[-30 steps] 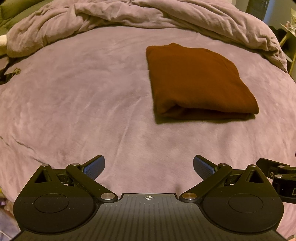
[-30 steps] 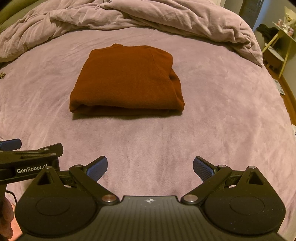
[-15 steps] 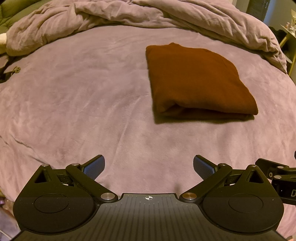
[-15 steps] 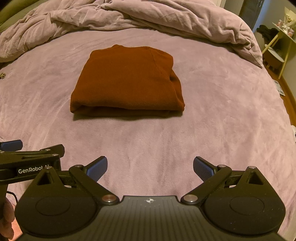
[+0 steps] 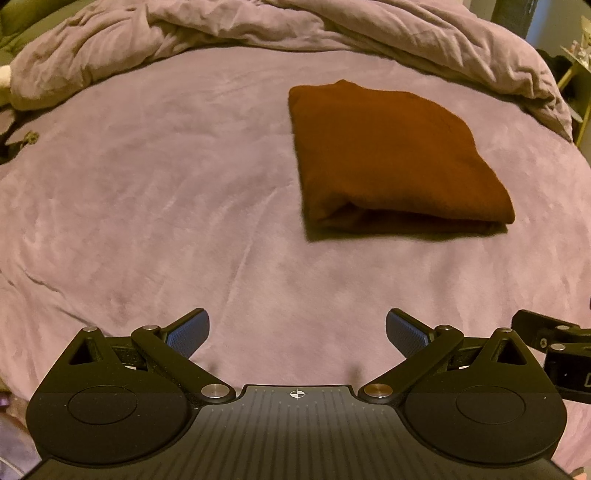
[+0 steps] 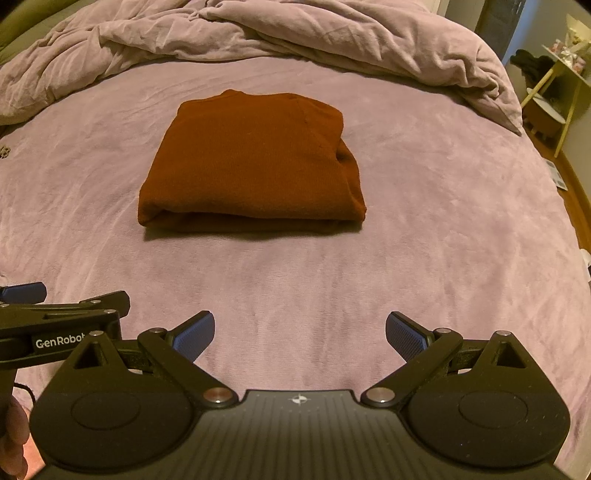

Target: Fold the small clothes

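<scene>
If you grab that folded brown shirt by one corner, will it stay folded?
Probably not. The brown folded garment is soft knit cloth in loose layers, so it would likely droop and unfold. It looks light, and would likely drag rather than slide on the fuzzy purple blanket.

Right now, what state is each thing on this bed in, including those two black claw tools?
Rust-brown knit garment: folded into a neat rectangle, lying flat, untouched.
Mauve plush bed cover: spread flat under the garment.
Crumpled mauve duvet: bunched behind the garment.
Left gripper: open, empty.
Right gripper: open, empty.
</scene>
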